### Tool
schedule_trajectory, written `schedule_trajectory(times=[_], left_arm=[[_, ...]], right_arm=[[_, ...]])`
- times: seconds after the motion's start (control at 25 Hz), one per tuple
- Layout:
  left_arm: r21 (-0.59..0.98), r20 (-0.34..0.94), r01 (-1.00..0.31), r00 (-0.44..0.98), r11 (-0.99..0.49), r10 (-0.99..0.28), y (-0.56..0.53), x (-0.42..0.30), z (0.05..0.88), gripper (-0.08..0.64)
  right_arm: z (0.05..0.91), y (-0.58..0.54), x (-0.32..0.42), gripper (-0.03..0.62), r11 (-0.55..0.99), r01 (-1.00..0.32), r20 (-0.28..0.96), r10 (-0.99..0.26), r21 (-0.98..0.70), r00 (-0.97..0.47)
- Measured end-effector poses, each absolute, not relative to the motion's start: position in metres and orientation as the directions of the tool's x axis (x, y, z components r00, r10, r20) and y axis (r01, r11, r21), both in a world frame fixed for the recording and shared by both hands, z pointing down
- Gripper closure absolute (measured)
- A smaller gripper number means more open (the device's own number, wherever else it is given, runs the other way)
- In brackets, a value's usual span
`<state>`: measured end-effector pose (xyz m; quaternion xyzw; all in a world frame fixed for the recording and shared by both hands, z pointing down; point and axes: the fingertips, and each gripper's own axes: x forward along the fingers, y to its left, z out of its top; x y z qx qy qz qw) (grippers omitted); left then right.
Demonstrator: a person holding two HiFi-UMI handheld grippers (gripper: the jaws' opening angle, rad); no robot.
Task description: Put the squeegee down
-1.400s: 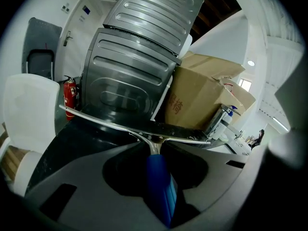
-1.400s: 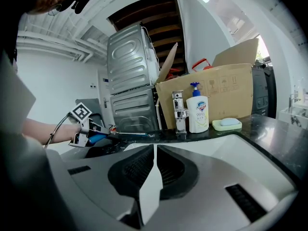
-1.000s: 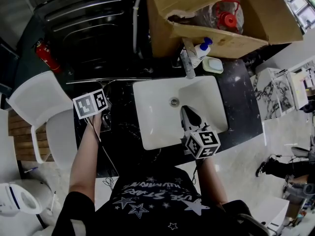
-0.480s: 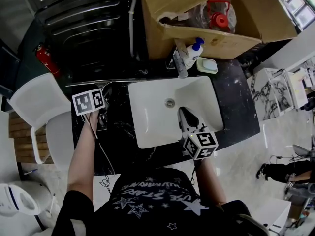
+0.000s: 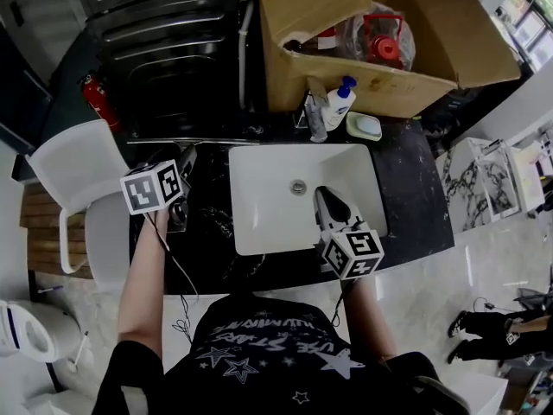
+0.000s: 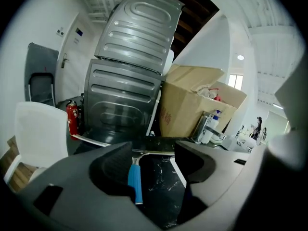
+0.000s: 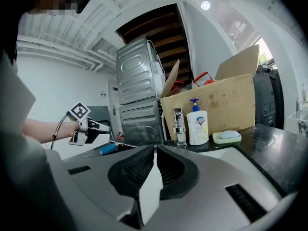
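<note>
The squeegee (image 6: 135, 182), with a blue handle and a dark blade, lies flat on the black marble counter (image 6: 161, 184). My left gripper (image 6: 153, 160) hovers above it, jaws opening wide, and the pads touch nothing. The handle shows low in the gap, beside the left jaw. In the head view the left gripper (image 5: 181, 164) is over the counter left of the sink, and the squeegee is hidden beneath it. My right gripper (image 5: 325, 197) hangs over the white sink (image 5: 268, 206), jaws nearly together and empty. From the right gripper view the squeegee (image 7: 107, 149) lies under the left gripper (image 7: 91, 127).
A faucet (image 5: 312, 111), a soap bottle (image 5: 339, 102) and a soap dish (image 5: 365, 125) stand behind the sink. Behind them is an open cardboard box (image 5: 302, 24). A grey ribbed appliance (image 6: 130, 76), a red fire extinguisher (image 5: 98, 100) and a white chair (image 5: 69, 180) are at the left.
The left gripper's cube now stands larger and farther from the counter's back edge than before. The right gripper stays over the sink, almost unmoved.
</note>
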<state>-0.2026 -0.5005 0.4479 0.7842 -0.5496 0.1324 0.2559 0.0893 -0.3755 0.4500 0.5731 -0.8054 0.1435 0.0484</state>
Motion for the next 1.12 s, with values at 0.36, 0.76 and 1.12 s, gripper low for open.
schedule_trajectory(times=[0.36,0.76,1.12], left_arm=[[0.22,0.41,-0.943,0.323,-0.251,-0.853,-0.43,-0.186,0.407,0.285],[0.126,0.342,-0.967,0.252,-0.222,-0.905,-0.331,-0.161,0.382,0.309],[0.105,0.348,-0.978,0.204,-0.178,-0.915,-0.244,-0.142,0.398,0.417]], right_arm=[[0.433,-0.347,0.102,0.54,0.376,-0.912,0.207,-0.891,-0.166,-0.405],[0.427,-0.292,0.106,0.539,0.46,-0.873,0.192,-0.853,-0.161,-0.485],[0.433,-0.235,0.108,0.54,0.525,-0.838,0.211,-0.811,-0.148,-0.546]])
